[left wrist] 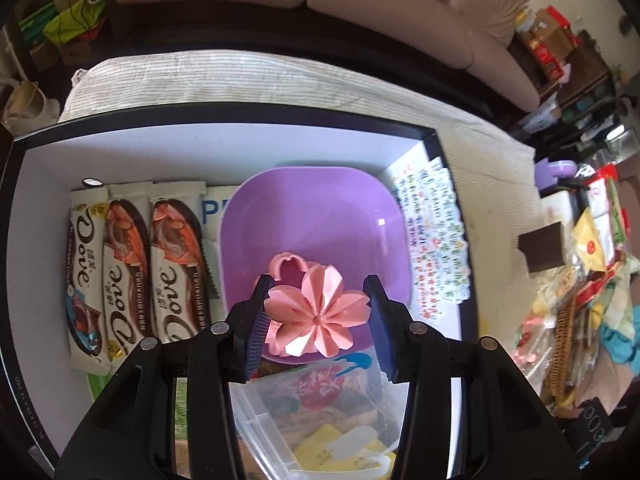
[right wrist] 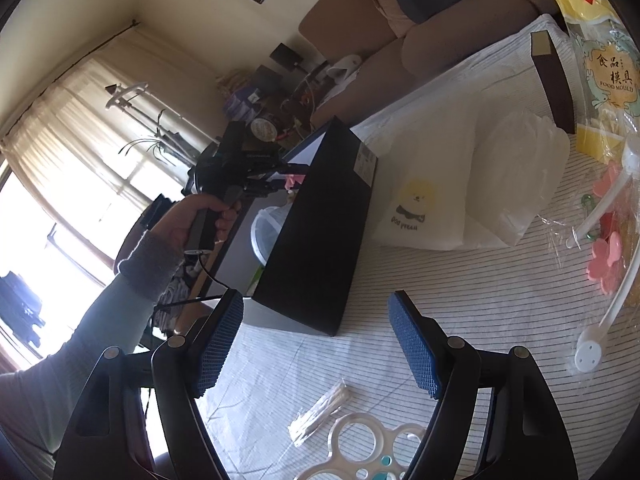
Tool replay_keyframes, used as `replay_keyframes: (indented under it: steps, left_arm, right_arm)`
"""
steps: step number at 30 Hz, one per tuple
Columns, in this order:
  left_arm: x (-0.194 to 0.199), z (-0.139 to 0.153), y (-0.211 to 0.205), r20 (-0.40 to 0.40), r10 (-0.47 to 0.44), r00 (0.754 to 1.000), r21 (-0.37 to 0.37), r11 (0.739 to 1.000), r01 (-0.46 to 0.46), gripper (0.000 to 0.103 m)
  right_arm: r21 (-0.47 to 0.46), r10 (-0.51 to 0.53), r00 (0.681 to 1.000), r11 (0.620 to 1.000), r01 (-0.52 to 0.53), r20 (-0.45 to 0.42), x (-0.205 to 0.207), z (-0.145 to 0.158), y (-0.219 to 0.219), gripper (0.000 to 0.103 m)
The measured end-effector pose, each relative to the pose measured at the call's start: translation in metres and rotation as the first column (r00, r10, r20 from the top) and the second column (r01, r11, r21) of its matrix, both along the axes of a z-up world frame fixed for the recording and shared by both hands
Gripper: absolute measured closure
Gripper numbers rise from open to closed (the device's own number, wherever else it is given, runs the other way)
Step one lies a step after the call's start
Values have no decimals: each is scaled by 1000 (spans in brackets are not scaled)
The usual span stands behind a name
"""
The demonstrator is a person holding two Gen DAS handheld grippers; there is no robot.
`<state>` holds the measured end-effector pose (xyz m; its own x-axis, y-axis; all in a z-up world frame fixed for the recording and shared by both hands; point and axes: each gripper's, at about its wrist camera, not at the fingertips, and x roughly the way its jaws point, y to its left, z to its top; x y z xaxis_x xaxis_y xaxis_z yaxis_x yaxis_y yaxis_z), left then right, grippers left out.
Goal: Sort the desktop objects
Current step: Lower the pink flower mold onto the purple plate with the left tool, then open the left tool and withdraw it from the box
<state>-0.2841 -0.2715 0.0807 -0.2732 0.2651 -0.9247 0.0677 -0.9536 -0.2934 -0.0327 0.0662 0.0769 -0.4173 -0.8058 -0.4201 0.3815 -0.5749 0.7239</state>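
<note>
Striped cloth covers the desk [right wrist: 400, 288], with a beige sofa [left wrist: 360, 4] behind it and a black-walled box [left wrist: 224, 114] standing open on top. Over that box the left gripper [left wrist: 316, 312] points steeply down, clamped on a pink flower-shaped mould [left wrist: 316, 312] held above the near rim of a purple bowl [left wrist: 312, 216]; three Dove chocolate bars [left wrist: 132, 276] lie side by side to the bowl's left. To finish well, I would ease the flower forward until it sits over the bowl's hollow, lower it, and only then part the pads, so it cannot tip out onto the clear plastic container [left wrist: 320, 412] nearer the camera. Away from the box, the right gripper [right wrist: 316, 344] hangs over the cloth with jaws apart and empty
</note>
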Motion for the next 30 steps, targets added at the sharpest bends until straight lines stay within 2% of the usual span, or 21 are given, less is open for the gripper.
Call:
replay_keyframes:
  steps: [8,12,18,21,25,28,30]
  left_arm:
    - [-8,-14,2,32,17,999,-37,999,-15,60]
    - [-8,-5,0,6,45,999,-31,999,-45,49]
    - [12,22,-3,-29,34,999,-65,997,-35,49]
    - [36,46,-3,-71,15,997,-74,997,-21,49]
    - [93,84,5,-180,-39,983,-110,994,19,46]
    - [151,110,20,-295,-65,953,-103,994,36,35]
    - [190,119,38,-362,-85,928,-80,995,60,35]
  right_arm:
    - [0,6,1000,1000,-6,-3,0,1,-1,25]
    - [1,9,1000,1000,-9,6,-1,0,-2,25]
    - [-4,3,1000,1000,-3,-10,1,5,-1,25]
    - [2,-14,1000,1000,14,-22,1,8,2,25]
    - [63,-55,995,996,60,-82,3,20,11,25]
    - [78,-104,986,990,115,-127,4,32,30,25]
    - [72,-146,980,985,157,-138,3,36,46,25]
